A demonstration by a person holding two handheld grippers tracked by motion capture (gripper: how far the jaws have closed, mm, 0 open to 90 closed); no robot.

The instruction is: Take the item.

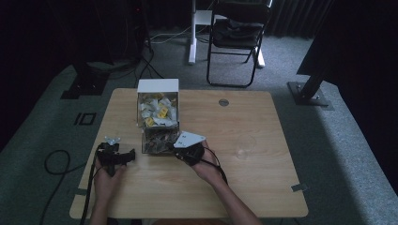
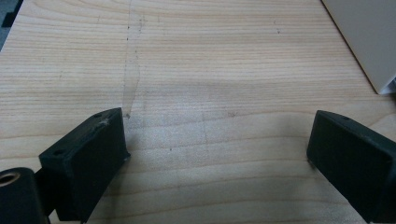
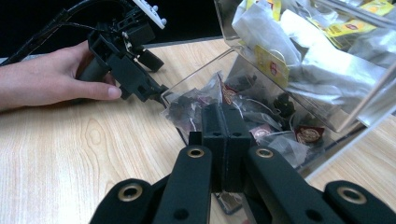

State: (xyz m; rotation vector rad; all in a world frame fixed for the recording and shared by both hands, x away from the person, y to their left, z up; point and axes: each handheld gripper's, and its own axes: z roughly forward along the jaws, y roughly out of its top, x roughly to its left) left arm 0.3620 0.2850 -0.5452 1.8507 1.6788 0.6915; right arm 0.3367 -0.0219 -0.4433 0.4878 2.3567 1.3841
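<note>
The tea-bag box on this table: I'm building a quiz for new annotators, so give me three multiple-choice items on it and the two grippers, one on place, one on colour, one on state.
1. Where does the clear box stand?
A. at the table's far edge, left of centre
B. at the near right corner
C. on the floor

2. What colour are the tags on the packets in the box's upper compartment?
A. blue
B. yellow
C. green

3. How do the jaws of the two grippers stand?
A. both wide apart
B. left together, right apart
C. left apart, right together

Answers:
1 A, the high view shows it by the far edge of the table.
2 B, yellow tags show through the clear wall.
3 C, the left gripper has bare wood between its jaws, while the right gripper has its jaws pressed together at the lower tray.
</note>
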